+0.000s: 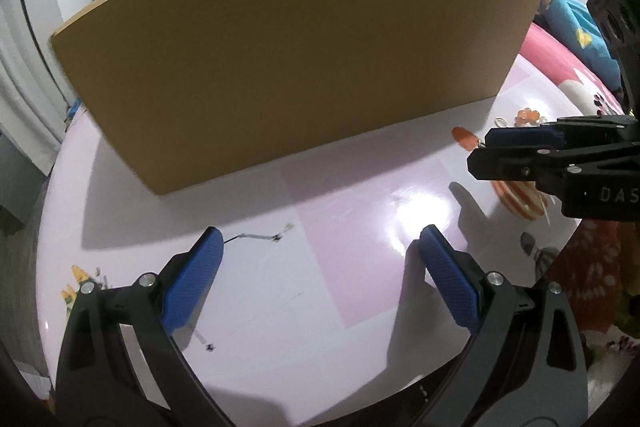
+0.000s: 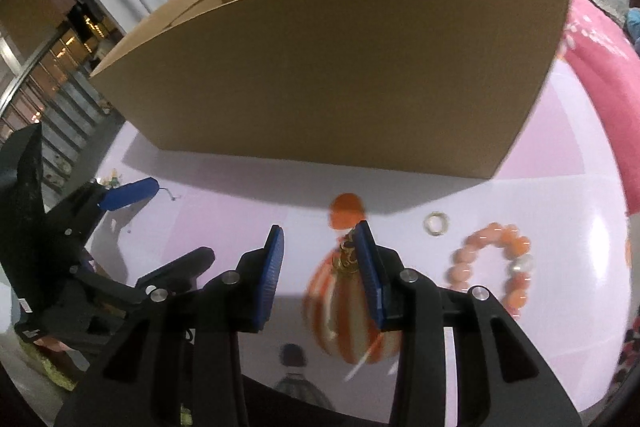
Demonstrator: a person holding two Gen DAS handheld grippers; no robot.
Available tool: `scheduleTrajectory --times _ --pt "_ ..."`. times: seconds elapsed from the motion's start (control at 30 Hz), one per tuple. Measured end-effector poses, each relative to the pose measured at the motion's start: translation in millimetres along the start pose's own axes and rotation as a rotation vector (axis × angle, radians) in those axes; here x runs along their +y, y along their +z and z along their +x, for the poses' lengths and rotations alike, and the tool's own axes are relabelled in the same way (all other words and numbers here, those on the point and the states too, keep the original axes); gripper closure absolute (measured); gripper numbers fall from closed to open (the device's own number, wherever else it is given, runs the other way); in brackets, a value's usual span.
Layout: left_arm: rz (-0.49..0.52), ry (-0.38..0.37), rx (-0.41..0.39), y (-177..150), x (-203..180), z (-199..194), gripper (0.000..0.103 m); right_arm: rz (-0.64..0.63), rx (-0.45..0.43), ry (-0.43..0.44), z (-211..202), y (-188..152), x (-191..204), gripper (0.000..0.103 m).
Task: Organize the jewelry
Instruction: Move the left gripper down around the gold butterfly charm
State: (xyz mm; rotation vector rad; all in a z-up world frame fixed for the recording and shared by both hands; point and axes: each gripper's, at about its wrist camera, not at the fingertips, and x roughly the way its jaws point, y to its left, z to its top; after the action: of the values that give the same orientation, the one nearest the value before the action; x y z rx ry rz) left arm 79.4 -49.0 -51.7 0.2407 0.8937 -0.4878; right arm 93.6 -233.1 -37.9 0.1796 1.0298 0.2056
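At five o'clock from the cardboard box (image 2: pixel 332 75), the right tongs (image 2: pixel 320 267), part-open and empty, should straddle the orange striped earring (image 2: pixel 348 323) before closing, while the left tongs (image 1: pixel 320 267) stay wide open, holding nothing.

Both wrist views close, angled down; share cardboard box (image 1: pixel 296 67).

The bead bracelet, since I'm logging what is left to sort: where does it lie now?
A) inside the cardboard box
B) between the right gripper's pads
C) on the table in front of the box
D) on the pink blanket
C: the bead bracelet lies on the table, with the cardboard box behind it.
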Motion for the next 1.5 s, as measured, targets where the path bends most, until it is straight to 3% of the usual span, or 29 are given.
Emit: scheduleTrajectory --times 0.23,0.37,0.6,0.77,0.83,0.87,0.93,1.13,1.27,1.5 --pt "-0.038 0.03 -0.007 -11.4 15.5 -8.0 0.008 0.015 -0.015 0.124 11.7 3.8 15.8 0.067" --pt "-0.036 0.035 -0.015 -13.9 15.1 -8.7 0.008 0.017 -0.05 0.192 -3.4 2.4 16.3 0.067" --pt "-0.031 0.034 -0.03 -8.9 9.1 -7.7 0.008 0.034 -0.067 0.128 -29.4 -10.8 1.0 0.067" --pt "0.064 -0.055 -0.132 -11.1 -13.0 -27.5 0.008 0.047 -0.067 0.055 -30.4 -21.1 -9.9 0.067" --pt "0.127 -0.099 -0.14 -8.6 -29.6 -27.8 0.009 0.048 -0.069 0.046 -29.5 -22.2 -11.9 0.074" --pt "0.15 -0.109 -0.139 -7.7 -36.0 -26.7 0.01 0.046 -0.07 0.035 -28.5 -22.6 -12.2 0.076" --pt "0.2 -0.132 -0.131 -6.6 -50.1 -22.9 0.024 0.039 -0.071 0.023 -27.1 -23.5 -12.1 0.082" --pt "0.273 -0.174 -0.088 4.1 -69.0 -2.3 0.05 0.038 -0.082 0.012 -28.8 -26.0 -17.6 0.085" --pt "0.263 -0.211 -0.059 17.2 -70.0 8.4 0.057 0.06 -0.085 0.029 -25.6 -26.2 -22.1 0.085" --pt "0.29 -0.201 -0.044 28.8 -79.4 16.2 0.068 0.096 -0.098 0.057 -25.7 -25.0 -30.7 0.085"
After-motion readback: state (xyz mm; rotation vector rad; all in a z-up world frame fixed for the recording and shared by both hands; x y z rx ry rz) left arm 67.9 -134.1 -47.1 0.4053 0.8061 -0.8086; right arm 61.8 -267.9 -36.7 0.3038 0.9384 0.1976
